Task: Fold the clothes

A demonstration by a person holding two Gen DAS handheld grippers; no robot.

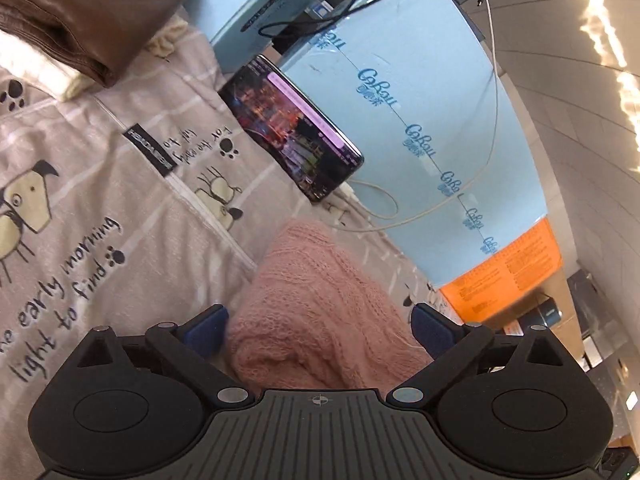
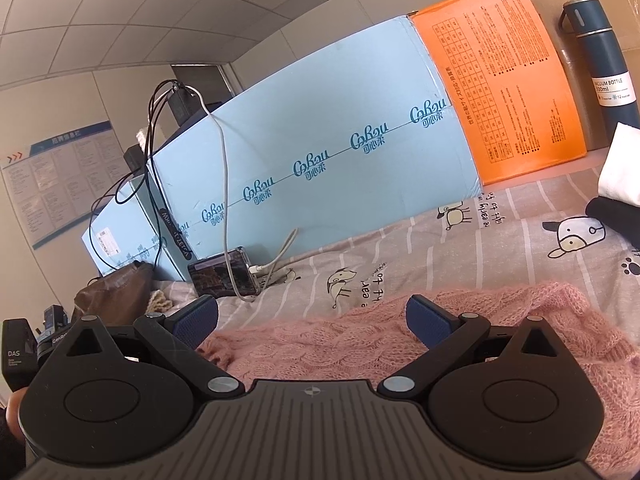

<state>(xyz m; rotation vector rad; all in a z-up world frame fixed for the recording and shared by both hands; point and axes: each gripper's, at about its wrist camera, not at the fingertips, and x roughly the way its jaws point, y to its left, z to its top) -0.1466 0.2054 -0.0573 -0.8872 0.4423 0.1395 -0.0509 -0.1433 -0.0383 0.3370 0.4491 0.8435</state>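
The pink sweater [image 1: 320,312] lies bunched on the bed sheet [image 1: 100,200], straight ahead of both tools. The left hand-held gripper [image 1: 320,326] has its jaws spread wide, one blue pad on each side of a raised fold of the knit, gripping nothing. The right hand-held gripper [image 2: 312,320] is also wide apart, hovering just over the sweater [image 2: 400,340], which spreads from 12 toward 4 o'clock in its view. In the left view a phone [image 1: 292,128] with a lit screen leans against a blue box [image 1: 420,120] at 12 o'clock, and a brown bag [image 1: 92,12] sits at 10 o'clock. In the right view an orange box [image 2: 500,80] stands at 1 o'clock, with a dark bottle [image 2: 600,60] just beside it at 2 o'clock.
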